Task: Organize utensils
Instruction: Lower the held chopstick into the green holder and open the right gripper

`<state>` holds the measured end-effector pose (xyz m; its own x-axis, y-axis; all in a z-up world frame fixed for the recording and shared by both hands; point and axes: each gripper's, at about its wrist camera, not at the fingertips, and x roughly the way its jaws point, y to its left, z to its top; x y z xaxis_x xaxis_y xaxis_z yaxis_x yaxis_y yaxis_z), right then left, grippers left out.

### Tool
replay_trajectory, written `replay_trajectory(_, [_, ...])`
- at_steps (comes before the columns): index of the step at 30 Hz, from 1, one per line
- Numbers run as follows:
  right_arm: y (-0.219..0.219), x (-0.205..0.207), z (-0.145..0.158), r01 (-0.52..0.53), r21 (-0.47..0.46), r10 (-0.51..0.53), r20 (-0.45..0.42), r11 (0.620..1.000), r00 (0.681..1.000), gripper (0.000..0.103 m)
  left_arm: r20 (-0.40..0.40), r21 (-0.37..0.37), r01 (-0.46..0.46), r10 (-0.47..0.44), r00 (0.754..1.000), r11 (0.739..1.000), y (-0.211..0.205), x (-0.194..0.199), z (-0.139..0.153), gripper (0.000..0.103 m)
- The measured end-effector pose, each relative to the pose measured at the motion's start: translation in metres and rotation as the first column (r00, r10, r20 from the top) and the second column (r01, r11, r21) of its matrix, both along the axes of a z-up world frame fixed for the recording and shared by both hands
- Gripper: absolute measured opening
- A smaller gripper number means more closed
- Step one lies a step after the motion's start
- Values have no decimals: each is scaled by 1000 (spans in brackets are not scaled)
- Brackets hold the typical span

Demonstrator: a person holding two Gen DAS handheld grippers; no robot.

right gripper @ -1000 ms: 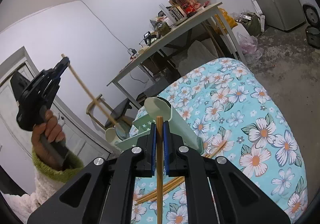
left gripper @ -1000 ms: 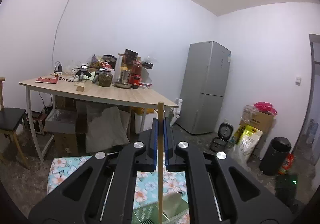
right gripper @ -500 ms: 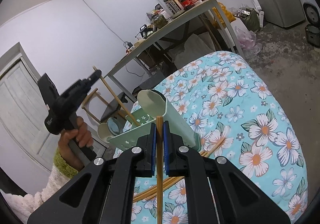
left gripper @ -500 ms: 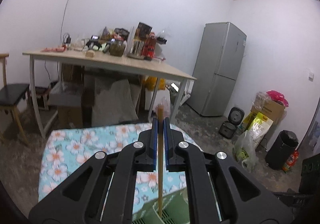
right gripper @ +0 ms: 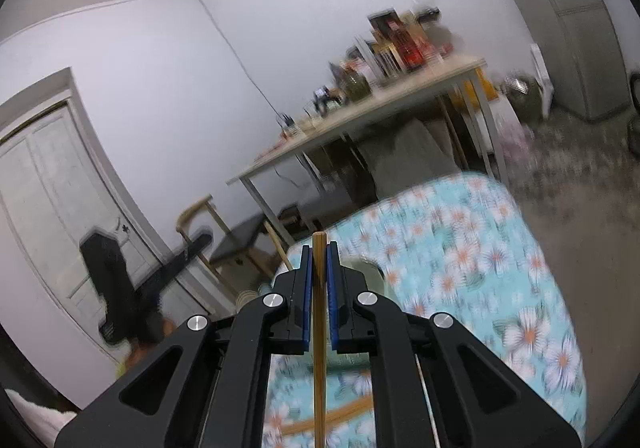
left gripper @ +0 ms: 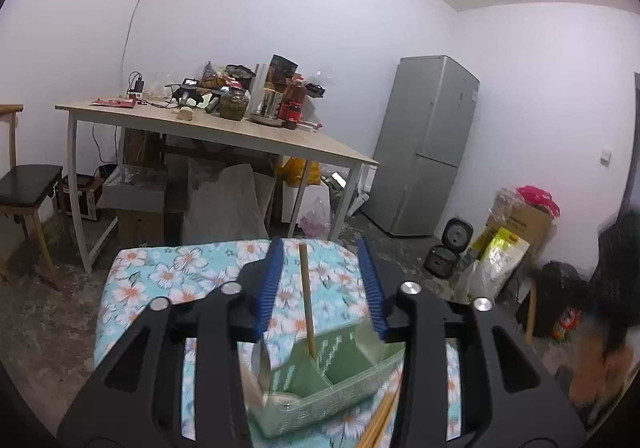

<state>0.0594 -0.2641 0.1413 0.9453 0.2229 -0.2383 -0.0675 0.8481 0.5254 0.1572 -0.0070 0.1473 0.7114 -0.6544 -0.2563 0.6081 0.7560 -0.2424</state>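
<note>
Floral table (left gripper: 168, 268): lower centre of the left wrist view; cloth-covered, carries the holder and loose sticks.
Green holder (left gripper: 344, 372): low centre of that view, on the cloth; slotted plastic, at least three compartments counted, light, likely to slide if knocked.
Left gripper (left gripper: 320, 288): lower centre, directly above the holder; jaws opening, blue pads well clear of the stick standing between them.
Right gripper (right gripper: 319, 288): lower centre of the right wrist view; pads pressed together on a second stick, frame blurred.
Released chopstick (left gripper: 307, 300): one, upright with a slight tilt, lower end inside a holder compartment, free of both pads.
Held chopstick (right gripper: 319, 328): one, running up between the right pads, tip just above them.
Loose chopsticks (left gripper: 380, 420): bottom centre-right of the left view, on the cloth just beside the holder; about two in the left view, exact number unclear; more streaks low in the right view, too blurred to count.
Handling: thin, stiff, light wood or bamboo; smooth and round, judged prone to rolling or swivelling in a pinch; not fragile.
Hold point: near mid-length or slightly above, pads square across the shaft, lower end left free for dropping into a compartment.
Risk: tipping of the light holder on a sideways nudge.
</note>
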Motion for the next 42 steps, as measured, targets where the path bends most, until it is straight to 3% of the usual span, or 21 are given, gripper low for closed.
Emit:
replay_trajectory(6, [15, 20, 59, -15, -88, 28, 143, 996, 989, 7, -16, 73, 36, -34, 999, 997, 27, -40, -25, 61])
replay_trajectory(9, [23, 37, 80, -20, -117, 42, 187, 993, 982, 7, -66, 98, 53, -47, 997, 994, 40, -55, -49, 68])
replay_trajectory(16, [37, 75, 101, 18, -156, 23, 260, 988, 965, 7, -148, 184, 83, -56, 987, 979, 48, -76, -105, 76])
replay_trajectory(21, [50, 105, 93, 31, -187, 19, 261, 982, 965, 7, -193, 208, 101, -60, 979, 973, 43, -81, -130, 76])
replay_trajectory(26, [72, 136, 64, 56, -276, 8, 225, 959, 974, 7, -219, 209, 113, -66, 973, 971, 42, -80, -143, 76])
replay_trajectory(31, [84, 156, 23, 5, -322, 37, 123, 947, 992, 8, -243, 209, 111, -58, 968, 972, 41, -74, -148, 76])
replay_trajectory(33, [85, 157, 14, -8, -336, 39, 85, 942, 996, 17, -247, 208, 107, -53, 967, 972, 43, -72, -150, 76])
replay_trajectory(35, [80, 150, 11, 2, -323, 25, 80, 947, 996, 46, -252, 207, 104, -50, 967, 973, 43, -71, -151, 76])
replay_trajectory(42, [45, 102, 21, 28, -220, -1, 124, 975, 992, 48, -259, 209, 108, -51, 964, 972, 41, -70, -152, 76])
